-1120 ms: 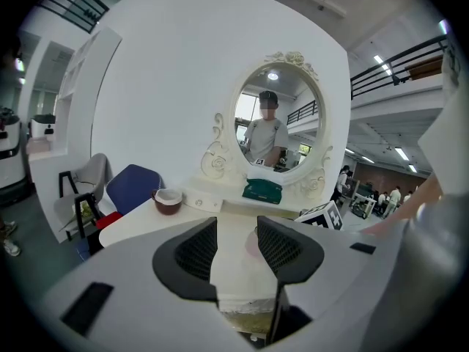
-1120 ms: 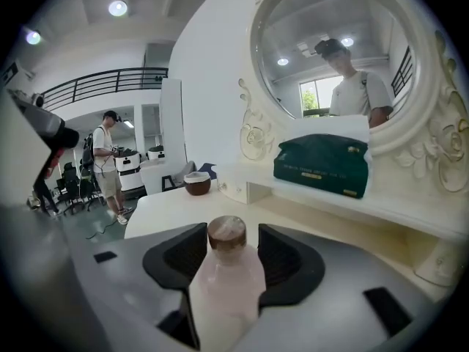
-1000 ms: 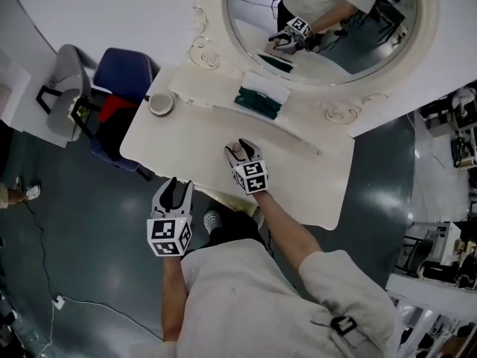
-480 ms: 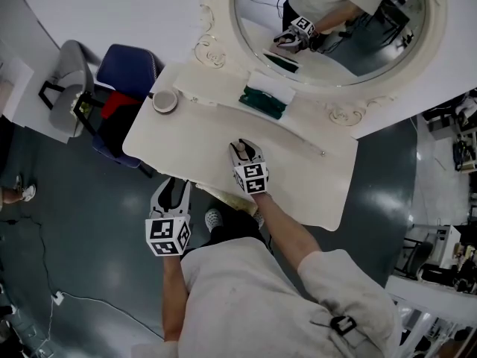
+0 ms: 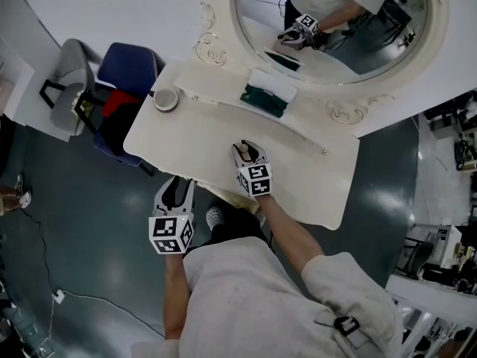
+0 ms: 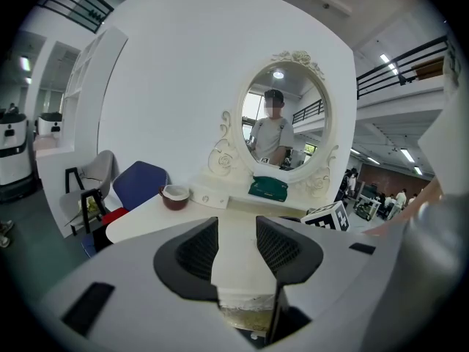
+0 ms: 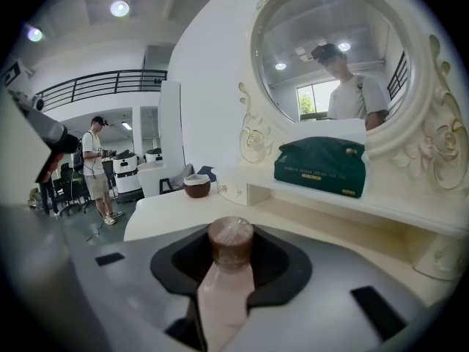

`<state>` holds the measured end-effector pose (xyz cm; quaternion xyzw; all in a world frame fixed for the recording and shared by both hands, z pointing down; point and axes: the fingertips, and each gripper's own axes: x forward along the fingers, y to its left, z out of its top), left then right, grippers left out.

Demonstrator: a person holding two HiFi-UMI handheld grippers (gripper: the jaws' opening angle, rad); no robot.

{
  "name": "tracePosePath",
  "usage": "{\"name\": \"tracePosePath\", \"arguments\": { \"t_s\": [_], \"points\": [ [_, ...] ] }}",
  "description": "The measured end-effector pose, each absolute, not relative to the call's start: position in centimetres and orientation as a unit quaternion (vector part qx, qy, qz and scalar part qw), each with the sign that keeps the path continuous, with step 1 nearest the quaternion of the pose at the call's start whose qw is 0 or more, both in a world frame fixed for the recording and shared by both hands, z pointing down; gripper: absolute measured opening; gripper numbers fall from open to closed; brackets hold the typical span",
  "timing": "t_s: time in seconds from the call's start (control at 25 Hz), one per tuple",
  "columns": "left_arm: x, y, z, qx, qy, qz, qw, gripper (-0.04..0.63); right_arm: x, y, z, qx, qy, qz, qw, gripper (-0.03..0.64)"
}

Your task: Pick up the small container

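The small container [image 7: 229,270] is a pale pink bottle with a brown cap. It stands upright between the jaws of my right gripper [image 7: 231,251], which is shut on it. In the head view the right gripper [image 5: 246,152] is over the middle of the white dressing table [image 5: 201,129], with the container's [image 5: 241,148] cap showing at its tip. My left gripper [image 5: 177,189] hangs at the table's near edge, left of the right one. It is open [image 6: 236,244], with nothing between its black fingers [image 6: 196,248].
A brown bowl [image 5: 165,98] sits at the table's far left corner. A green tissue pack [image 5: 263,100] lies on the raised shelf under the oval mirror [image 5: 335,21]. A blue chair [image 5: 127,69] and a grey chair [image 5: 71,66] stand left of the table.
Both grippers stay almost where they were, the right one still over the container. The head view has shifted slightly.
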<state>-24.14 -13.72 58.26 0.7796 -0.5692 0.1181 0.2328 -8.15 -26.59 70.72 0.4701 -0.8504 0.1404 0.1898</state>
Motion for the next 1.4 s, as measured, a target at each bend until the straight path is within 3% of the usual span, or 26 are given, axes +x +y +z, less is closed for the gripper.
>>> {"name": "tracePosePath", "arguments": {
  "t_s": [0.68, 1.4],
  "points": [
    [-20.3, -14.6, 58.2, 0.792, -0.552, 0.096, 0.244, 0.176, -6.7, -24.6, 61.9, 0.413, -0.890, 0.138, 0.133, 0.130],
    [-10.0, -17.7, 54.8, 0.814, -0.530, 0.072, 0.227, 0.175, 1.2, -22.0, 53.7, 0.413, -0.892, 0.140, 0.120, 0.130]
  ]
}}
